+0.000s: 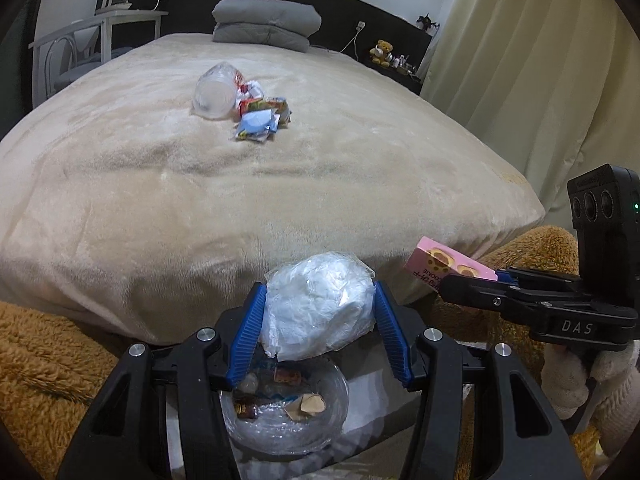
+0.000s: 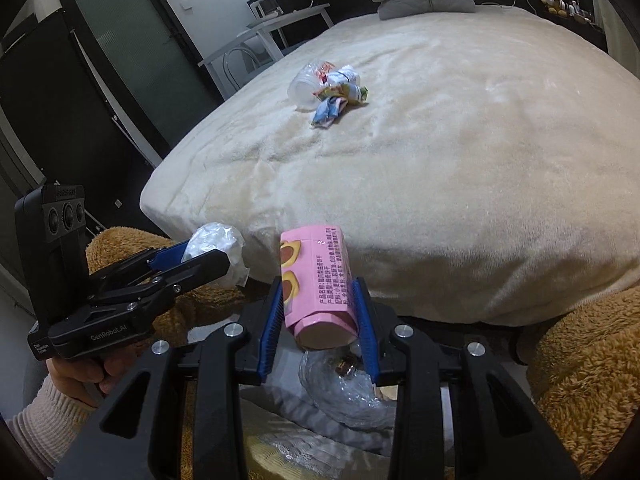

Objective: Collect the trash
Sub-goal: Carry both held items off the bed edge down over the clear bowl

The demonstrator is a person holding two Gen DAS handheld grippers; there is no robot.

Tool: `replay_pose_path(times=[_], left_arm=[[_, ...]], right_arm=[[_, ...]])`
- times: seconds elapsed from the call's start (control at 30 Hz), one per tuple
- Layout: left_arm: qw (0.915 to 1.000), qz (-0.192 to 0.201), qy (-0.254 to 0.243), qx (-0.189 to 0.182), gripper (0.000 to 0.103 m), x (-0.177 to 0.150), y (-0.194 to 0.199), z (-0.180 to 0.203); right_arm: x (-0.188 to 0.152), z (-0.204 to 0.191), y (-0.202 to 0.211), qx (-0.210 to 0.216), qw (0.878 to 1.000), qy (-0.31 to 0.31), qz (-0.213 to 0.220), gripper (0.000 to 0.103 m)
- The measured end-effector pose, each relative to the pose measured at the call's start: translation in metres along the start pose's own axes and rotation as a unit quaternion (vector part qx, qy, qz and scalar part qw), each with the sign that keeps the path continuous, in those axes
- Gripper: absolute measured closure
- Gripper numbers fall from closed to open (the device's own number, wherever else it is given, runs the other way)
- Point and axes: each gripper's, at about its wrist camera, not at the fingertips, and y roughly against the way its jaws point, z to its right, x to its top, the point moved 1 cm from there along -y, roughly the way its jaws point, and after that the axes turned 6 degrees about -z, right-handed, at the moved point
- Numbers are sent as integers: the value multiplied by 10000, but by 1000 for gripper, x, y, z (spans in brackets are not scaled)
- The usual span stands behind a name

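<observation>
Trash bag [image 1: 280, 416] holding wrappers, left fingers [image 1: 248, 332] pinching crumpled plastic [image 1: 316, 308], right fingers [image 2: 272, 320] pinching pink box [image 2: 316, 280]

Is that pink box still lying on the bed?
No, the pink box is clamped in the right claw, off the bed.

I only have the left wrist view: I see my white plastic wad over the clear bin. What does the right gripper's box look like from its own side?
Observer: The right gripper is clamped on a pink cookie box; printed text covers its upper face.
Operator: Is it over the bin too?
Observer: Yes, the clear plastic bin shows directly beneath the box.
Operator: Anything to my left?
Observer: A dark door with a frosted glass panel stands beyond the bed.
</observation>
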Motion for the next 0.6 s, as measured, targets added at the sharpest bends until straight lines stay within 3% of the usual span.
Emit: replay_pose_path(times=[0.3, 0.6], left_arm=[[9909, -1075, 748, 295, 50, -17, -47, -32], [9788, -1617, 1259, 20, 50, -26, -73, -48]], right_arm=[[-4, 10, -41, -48, 9959, -264, -859, 68], [-8, 19, -79, -103, 9860, -575, -1562, 68]])
